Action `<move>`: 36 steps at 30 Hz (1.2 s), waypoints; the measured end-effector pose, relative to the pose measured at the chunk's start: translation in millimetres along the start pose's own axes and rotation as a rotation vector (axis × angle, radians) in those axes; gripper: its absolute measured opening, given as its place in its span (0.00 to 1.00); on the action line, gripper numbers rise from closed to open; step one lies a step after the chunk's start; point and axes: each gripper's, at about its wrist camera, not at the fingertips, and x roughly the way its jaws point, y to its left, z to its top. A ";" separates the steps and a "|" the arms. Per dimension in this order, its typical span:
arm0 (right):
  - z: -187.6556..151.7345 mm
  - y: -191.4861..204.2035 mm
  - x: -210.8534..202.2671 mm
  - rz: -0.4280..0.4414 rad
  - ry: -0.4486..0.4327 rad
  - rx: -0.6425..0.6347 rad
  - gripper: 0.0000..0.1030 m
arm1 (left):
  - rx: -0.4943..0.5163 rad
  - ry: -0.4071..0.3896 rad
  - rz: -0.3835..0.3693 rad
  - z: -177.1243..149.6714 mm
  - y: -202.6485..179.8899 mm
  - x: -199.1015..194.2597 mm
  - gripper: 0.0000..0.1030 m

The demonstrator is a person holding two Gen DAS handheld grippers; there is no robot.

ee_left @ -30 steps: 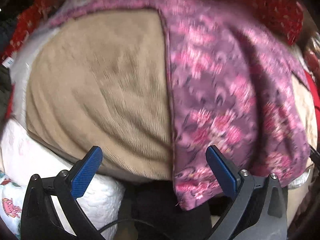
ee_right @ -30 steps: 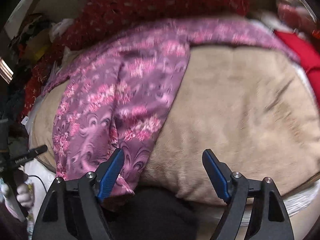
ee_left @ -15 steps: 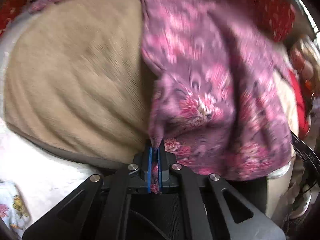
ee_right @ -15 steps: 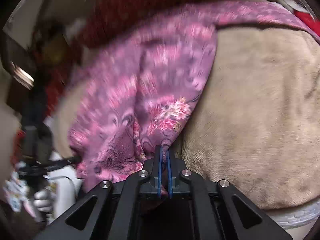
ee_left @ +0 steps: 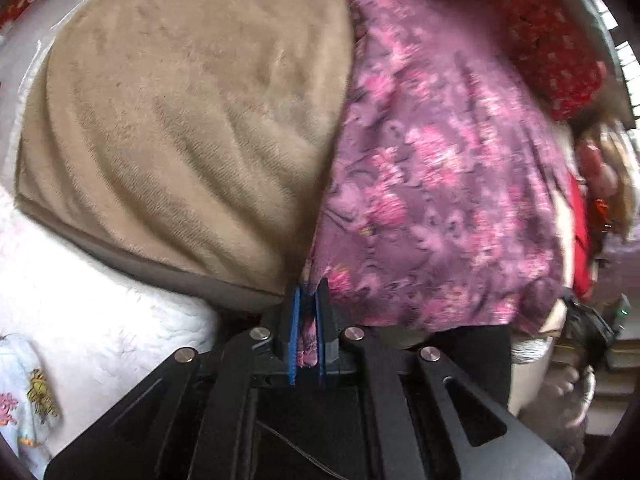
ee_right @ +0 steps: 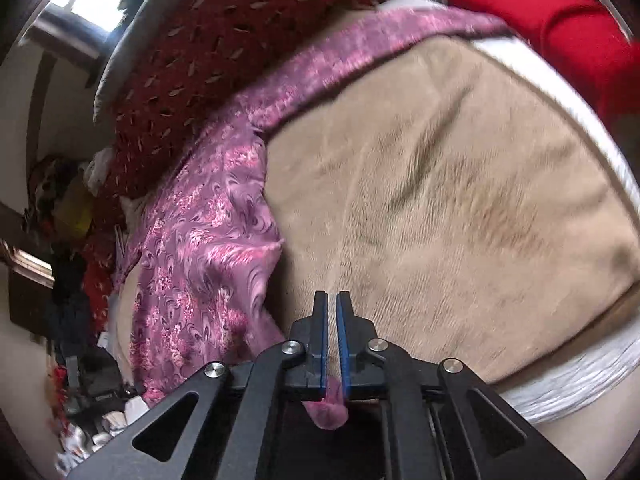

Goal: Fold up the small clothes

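Observation:
A purple and pink floral cloth (ee_left: 440,184) lies over a tan plush cushion (ee_left: 180,120). In the left wrist view my left gripper (ee_left: 307,300) is shut on the cloth's near edge, with fabric pinched between its blue pads. In the right wrist view the same cloth (ee_right: 208,248) hangs at the left of the cushion (ee_right: 460,208). My right gripper (ee_right: 331,308) is shut on a fold of the cloth; a pink bunch pokes out below the pads.
A red patterned fabric (ee_right: 208,64) lies behind the cushion, and a bright red cloth (ee_right: 576,32) at the far right. White quilted bedding (ee_left: 80,288) lies under the cushion. Clutter fills the floor at the left of the right wrist view (ee_right: 80,420).
Both grippers were open a second ago and have shut on the cloth's near edge. The cloth has since been pulled sideways across the cushion, uncovering more tan surface.

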 end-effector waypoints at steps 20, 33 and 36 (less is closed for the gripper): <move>90.3 71.3 94.6 -0.052 -0.037 -0.065 0.52 | -0.040 -0.015 0.121 168.5 -51.3 64.6 0.39; 103.2 79.4 141.6 -0.157 0.077 -0.260 0.07 | 0.103 -0.127 0.338 185.6 -72.9 67.0 0.06; 107.7 72.8 105.2 -0.101 -0.029 -0.200 0.20 | 0.051 -0.211 0.188 177.9 -79.2 31.4 0.06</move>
